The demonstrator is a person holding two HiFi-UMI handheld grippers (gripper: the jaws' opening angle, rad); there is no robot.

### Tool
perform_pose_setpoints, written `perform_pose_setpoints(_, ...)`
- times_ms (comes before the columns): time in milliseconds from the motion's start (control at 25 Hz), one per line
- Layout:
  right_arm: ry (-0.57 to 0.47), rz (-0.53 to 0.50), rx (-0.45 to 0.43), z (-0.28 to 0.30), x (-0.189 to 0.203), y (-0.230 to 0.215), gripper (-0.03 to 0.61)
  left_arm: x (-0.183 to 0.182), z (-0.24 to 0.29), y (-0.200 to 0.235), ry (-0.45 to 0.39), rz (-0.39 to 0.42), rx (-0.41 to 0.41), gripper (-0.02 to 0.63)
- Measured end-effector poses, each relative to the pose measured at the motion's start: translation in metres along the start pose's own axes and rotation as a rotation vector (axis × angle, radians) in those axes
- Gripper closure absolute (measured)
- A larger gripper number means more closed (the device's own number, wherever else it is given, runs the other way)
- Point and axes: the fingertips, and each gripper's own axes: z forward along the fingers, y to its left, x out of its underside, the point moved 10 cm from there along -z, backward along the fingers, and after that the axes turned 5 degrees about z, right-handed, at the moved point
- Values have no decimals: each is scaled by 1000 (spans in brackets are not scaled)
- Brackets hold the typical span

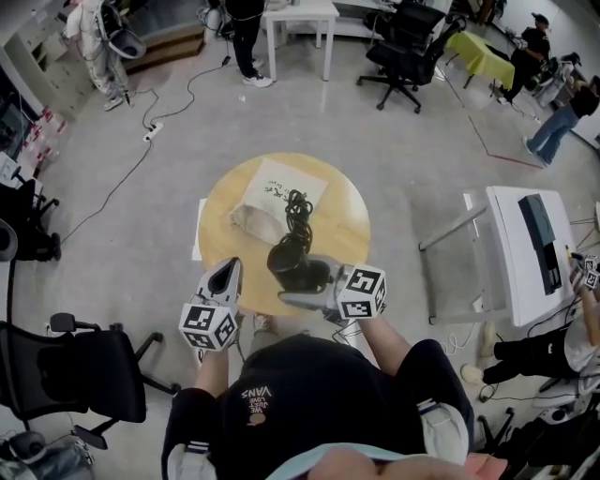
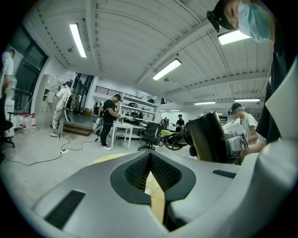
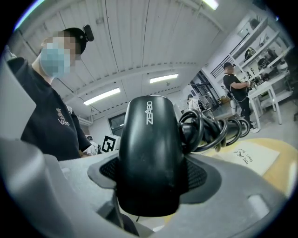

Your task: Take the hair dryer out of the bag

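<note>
A black hair dryer [image 1: 296,265] hangs above the near edge of the round wooden table [image 1: 349,225], clear of the bag. My right gripper [image 1: 304,287] is shut on its barrel [image 3: 150,153], and its coiled cord [image 3: 212,130] trails back toward the bag. The beige cloth bag [image 1: 272,195] lies flat and crumpled on the table's far half. It also shows in the right gripper view as the bag [image 3: 247,155] with print on it. My left gripper [image 1: 231,272] hovers left of the dryer. Its jaws are shut with nothing between them [image 2: 151,169], and the dryer [image 2: 208,137] stands to its right.
A black office chair [image 1: 66,366] stands at the near left. A white table [image 1: 525,248] with a device on it is at the right. Farther off are another white table [image 1: 300,17], a chair [image 1: 405,52], floor cables [image 1: 155,122] and several people.
</note>
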Motion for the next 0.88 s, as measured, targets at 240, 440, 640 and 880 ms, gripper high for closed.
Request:
perform_pose_setpoints(240, -44, 51, -6, -12, 5, 4, 227, 8, -13, -13, -2, -32, -34, 602)
perform_pose_setpoints(440, -63, 77, -7, -20, 11, 8, 227, 9, -22, -23, -20, -51, -52, 601)
perform_pose_setpoints(640, -63, 87, -9, -22, 14, 11, 227, 9, -30, -32, -32, -56, -50, 602)
perform_pose_setpoints(880, -58, 84, -18, -20, 15, 12, 227, 10, -30, -37, -28, -59, -46, 603)
